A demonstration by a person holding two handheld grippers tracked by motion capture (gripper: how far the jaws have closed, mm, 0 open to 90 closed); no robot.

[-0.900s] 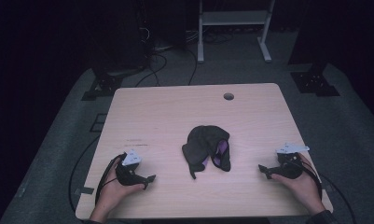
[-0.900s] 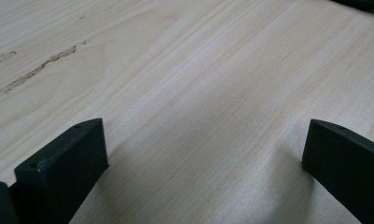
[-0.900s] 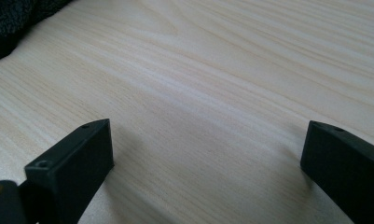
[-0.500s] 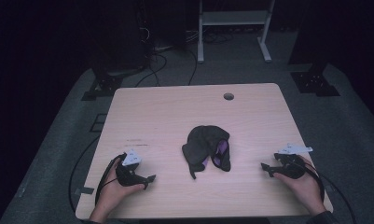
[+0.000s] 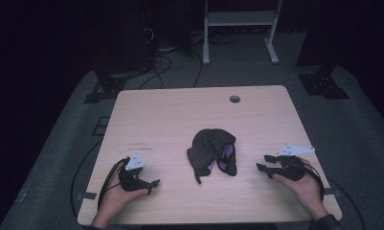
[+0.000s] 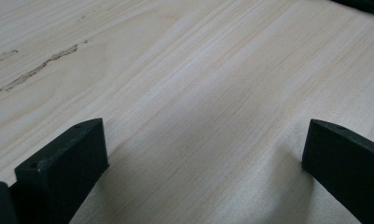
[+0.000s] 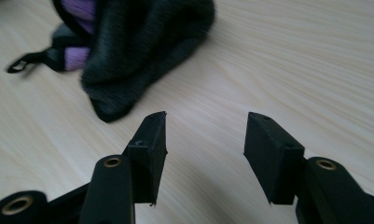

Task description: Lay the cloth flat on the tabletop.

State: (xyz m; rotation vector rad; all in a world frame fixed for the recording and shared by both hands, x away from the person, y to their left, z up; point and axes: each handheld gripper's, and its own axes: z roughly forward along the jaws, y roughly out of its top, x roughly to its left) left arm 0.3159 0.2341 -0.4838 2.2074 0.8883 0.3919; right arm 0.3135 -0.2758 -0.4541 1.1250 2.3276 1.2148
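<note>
At the middle of the high view, the crumpled dark garment (image 5: 212,155) lies untouched on the surface (image 5: 180,115), both grippers' jaws wide open and empty, the right gripper (image 5: 264,163) nearest.

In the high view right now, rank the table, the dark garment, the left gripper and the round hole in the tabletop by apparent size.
1. Table
2. Dark garment
3. Left gripper, with its plate and handle
4. Round hole

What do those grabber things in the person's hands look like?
Each hand holds a black gripper: the left gripper and the right gripper. Both carry a pale grey three-cornered plate on top and end in two blocky black jaws. Brass-coloured rivets show on the right one. A black cable loops from each. A dark sleeve covers the right wrist.
</note>
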